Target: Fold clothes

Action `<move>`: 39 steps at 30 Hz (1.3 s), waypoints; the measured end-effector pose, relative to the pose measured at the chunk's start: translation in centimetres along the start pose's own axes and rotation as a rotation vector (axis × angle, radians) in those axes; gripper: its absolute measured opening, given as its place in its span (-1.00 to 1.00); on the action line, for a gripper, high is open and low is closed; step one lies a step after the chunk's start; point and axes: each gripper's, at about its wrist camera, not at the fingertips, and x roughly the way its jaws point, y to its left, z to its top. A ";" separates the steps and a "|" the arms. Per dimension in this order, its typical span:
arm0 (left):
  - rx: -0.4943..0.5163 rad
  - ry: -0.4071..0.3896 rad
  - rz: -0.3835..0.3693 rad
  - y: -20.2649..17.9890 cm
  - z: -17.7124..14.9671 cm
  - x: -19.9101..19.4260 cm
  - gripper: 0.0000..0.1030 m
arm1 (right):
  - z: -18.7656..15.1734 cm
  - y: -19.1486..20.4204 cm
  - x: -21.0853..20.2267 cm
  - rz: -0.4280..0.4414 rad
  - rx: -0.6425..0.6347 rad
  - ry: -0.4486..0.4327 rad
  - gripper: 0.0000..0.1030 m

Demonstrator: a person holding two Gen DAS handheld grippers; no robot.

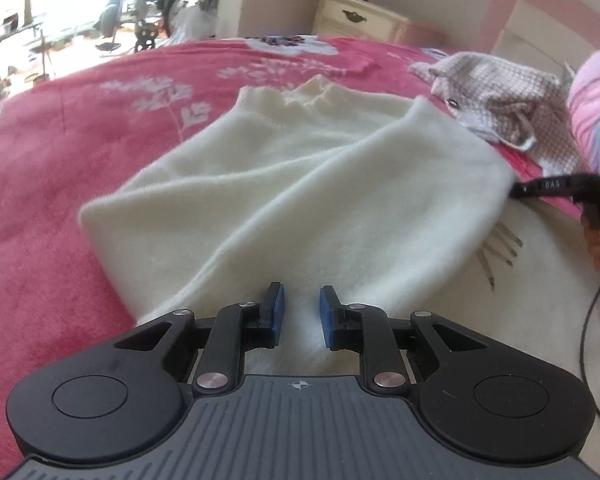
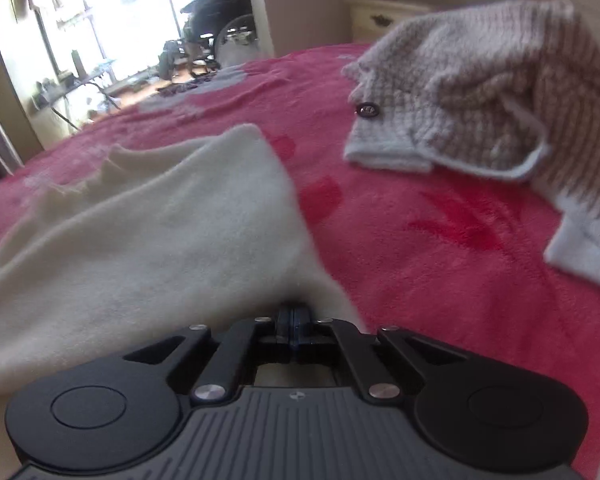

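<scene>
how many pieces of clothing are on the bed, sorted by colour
cream: 1, the cream sweater spread on the pink blanket, its edge pinched by the right gripper
brown-and-white check: 1, the checked knit garment with a dark button, lying apart from it
total: 2

The blanket [image 1: 40, 160] on the bed is deep pink, with white flower and twig patterns and some darker red leaf shapes. On it lies the sweater [image 1: 260, 184], plain cream with no pattern. Beyond the sweater, further on the blanket, the cardigan [image 2: 480, 92] has a small check of beige and white, a white edge and one dark button [image 2: 367, 110]. The left tongs [image 1: 301, 314] are black with blue pads [image 1: 327, 316]. The right tongs [image 2: 295, 318] are black too.
</scene>
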 end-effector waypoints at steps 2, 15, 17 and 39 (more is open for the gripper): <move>-0.011 0.012 -0.004 0.4 0.3 -0.3 -0.62 | 0.2 -0.7 -0.2 -0.004 -0.050 0.030 -0.98; -0.119 -0.019 -0.019 2.2 1.8 1.7 -0.55 | 5.0 0.6 5.2 0.168 -0.023 -0.139 -0.87; -0.122 -0.031 -0.031 2.4 1.6 1.5 -0.55 | 4.9 -0.7 8.5 0.101 0.009 -0.104 -1.00; -0.304 -0.004 -0.004 6.9 12.1 1.7 -0.26 | 13.8 10.3 13.0 0.266 -0.189 -0.039 -0.46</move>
